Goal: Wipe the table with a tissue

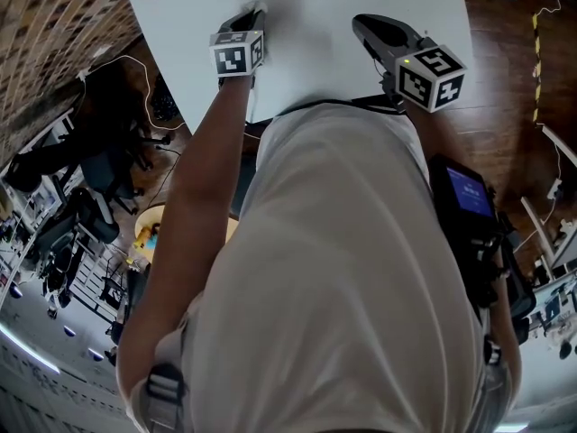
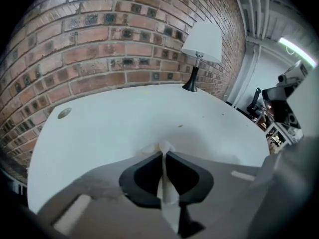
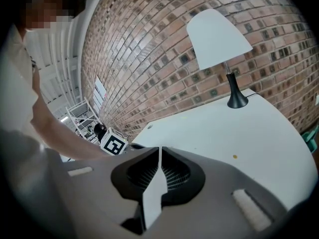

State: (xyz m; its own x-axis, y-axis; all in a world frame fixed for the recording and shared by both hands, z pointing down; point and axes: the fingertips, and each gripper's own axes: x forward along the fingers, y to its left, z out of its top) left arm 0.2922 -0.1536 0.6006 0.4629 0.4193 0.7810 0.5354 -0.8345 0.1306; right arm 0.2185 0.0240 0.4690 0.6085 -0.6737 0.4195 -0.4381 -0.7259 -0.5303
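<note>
- L gripper (image 2: pixel 163 154): jaws pressed tight on the tissue (image 2: pixel 167 190). The white, crumpled paper runs up the seam betw. the two dark pads.
- A small wad of the tissue pokes out past the tips and touches the table (image 2: pixel 124 118), near my edge of the top.
- Head view: L gripper (image 1: pixel 248 16) is down at the tabletop (image 1: pixel 315 61), with its marker cube (image 1: pixel 237 52) facing up and my forearm stretched out behind it.
- R gripper (image 3: pixel 159 151): jaws closed tip to tip, nothing pinched. The white wedge behind the tips is just tabletop showing thru.
- R gripper (image 1: pixel 365 25) is over the table's near edge, well apart from the L one, with its cube (image 1: pixel 431 75) tilted.
- The table is white, smooth and matte w/ rounded corners. There's a round grommet hole (image 2: pixel 64 113) in the far-L corner.
- A small brownish speck (image 3: pixel 235 157) lies on the surface, R side.
- Lamp (image 2: pixel 202 41): white cone shade, thin metal stem, black flared base, standing at the table's far edge by the brick wall (image 2: pixel 99 44).
- The wall is rough red-brown brick w/ pale mortar lines.
- Gripper bodies are grey plastic, and the pads are black, curved and ribbed inside.
</note>
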